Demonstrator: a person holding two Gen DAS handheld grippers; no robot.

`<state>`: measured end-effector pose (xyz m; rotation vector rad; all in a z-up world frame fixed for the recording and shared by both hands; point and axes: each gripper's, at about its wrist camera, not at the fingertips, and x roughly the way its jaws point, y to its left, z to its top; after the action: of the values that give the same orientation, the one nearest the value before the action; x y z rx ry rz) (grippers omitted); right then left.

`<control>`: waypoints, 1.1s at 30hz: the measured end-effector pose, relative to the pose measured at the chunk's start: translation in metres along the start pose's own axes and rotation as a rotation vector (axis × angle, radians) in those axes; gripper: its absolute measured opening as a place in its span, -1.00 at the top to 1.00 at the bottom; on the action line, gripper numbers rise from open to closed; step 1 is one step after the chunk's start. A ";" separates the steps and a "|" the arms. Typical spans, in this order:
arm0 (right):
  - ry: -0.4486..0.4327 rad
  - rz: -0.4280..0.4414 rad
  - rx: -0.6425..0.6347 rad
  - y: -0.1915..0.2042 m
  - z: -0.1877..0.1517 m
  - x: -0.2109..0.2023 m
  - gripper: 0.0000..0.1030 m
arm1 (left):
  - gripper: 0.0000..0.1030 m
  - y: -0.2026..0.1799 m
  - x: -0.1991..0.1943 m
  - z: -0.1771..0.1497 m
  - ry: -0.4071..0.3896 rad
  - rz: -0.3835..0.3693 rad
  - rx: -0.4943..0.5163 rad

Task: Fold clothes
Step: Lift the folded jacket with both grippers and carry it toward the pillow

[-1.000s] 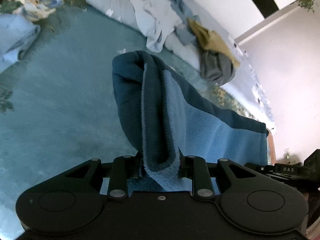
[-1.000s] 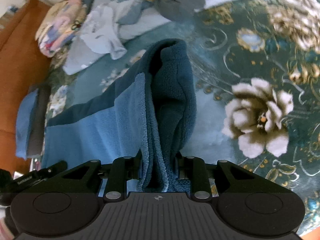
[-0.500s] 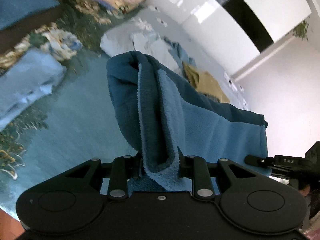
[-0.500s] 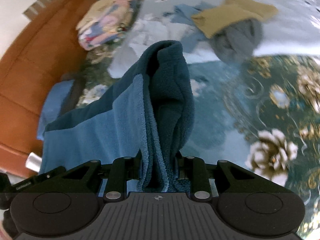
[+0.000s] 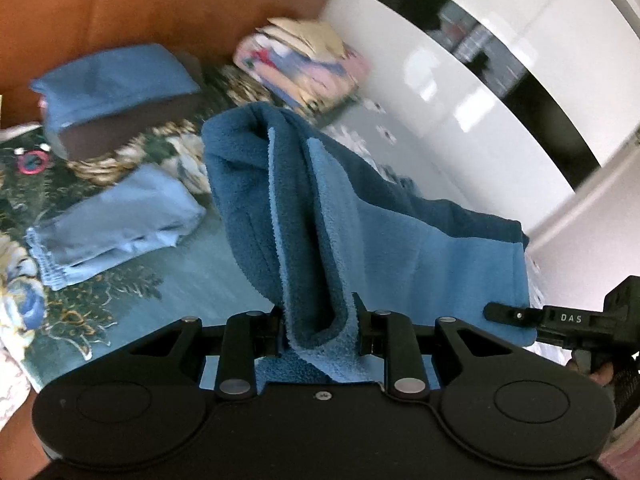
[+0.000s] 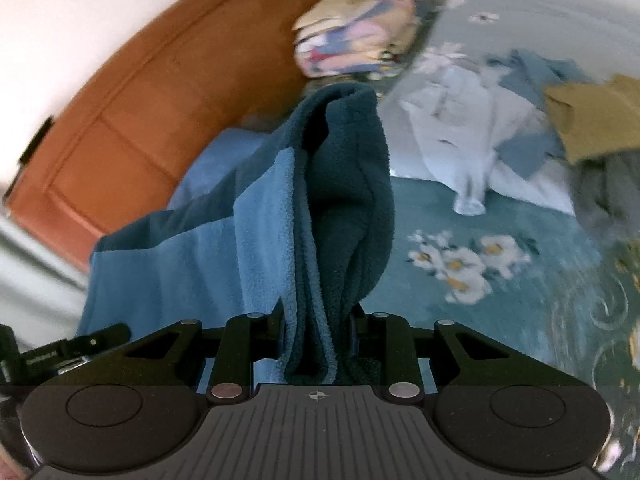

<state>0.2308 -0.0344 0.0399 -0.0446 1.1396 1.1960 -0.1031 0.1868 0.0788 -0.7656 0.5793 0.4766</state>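
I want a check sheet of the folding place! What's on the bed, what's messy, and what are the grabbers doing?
Surface: bedspread, teal, flowered.
Job's things: blue fleece stretched between both grippers.
Clutter: folded light-blue cloth; unfolded pile; mustard garment; patterned stack.
Grippers: left gripper and right gripper, jaws shut on the fleece.
Cables: nothing seen.
Surroundings: wooden headboard, white wall.

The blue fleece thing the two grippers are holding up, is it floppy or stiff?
Probably floppy: the blue fleece bunches into deep folds at the left gripper and droops between it and the right gripper. Its fuzzy pile likely keeps it from slipping. It looks thick, so perhaps slightly heavy.
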 end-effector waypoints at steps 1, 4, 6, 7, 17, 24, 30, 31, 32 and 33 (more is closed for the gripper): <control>0.007 0.016 -0.020 0.000 0.005 0.001 0.54 | 0.51 -0.004 -0.004 -0.002 -0.014 0.012 -0.016; 0.019 0.068 -0.079 0.000 0.017 0.001 0.54 | 0.51 -0.017 -0.010 -0.010 -0.042 0.064 -0.047; 0.035 0.089 -0.112 0.000 0.023 0.003 0.54 | 0.51 -0.024 -0.016 -0.017 -0.069 0.092 -0.076; 0.044 0.099 -0.130 0.000 0.026 0.005 0.54 | 0.51 -0.027 -0.019 -0.020 -0.079 0.105 -0.090; 0.128 0.166 -0.274 0.026 0.050 0.022 0.54 | 0.51 -0.034 -0.044 -0.044 -0.147 0.196 -0.178; 0.164 0.173 -0.327 0.059 0.066 0.047 0.54 | 0.51 -0.008 -0.047 -0.032 -0.180 0.214 -0.221; 0.198 0.138 -0.336 0.086 0.081 0.090 0.54 | 0.50 0.032 -0.029 -0.007 -0.159 0.213 -0.223; 0.205 0.129 -0.330 0.091 0.084 0.099 0.54 | 0.50 0.040 -0.025 -0.002 -0.152 0.211 -0.228; 0.214 0.121 -0.324 0.095 0.087 0.109 0.54 | 0.50 0.049 -0.021 0.003 -0.144 0.210 -0.233; 0.226 0.113 -0.322 0.099 0.090 0.118 0.54 | 0.50 0.056 -0.017 0.007 -0.137 0.209 -0.239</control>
<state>0.2079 0.1427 0.0509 -0.3728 1.1454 1.4958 -0.1466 0.2249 0.0654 -0.8954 0.4811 0.7950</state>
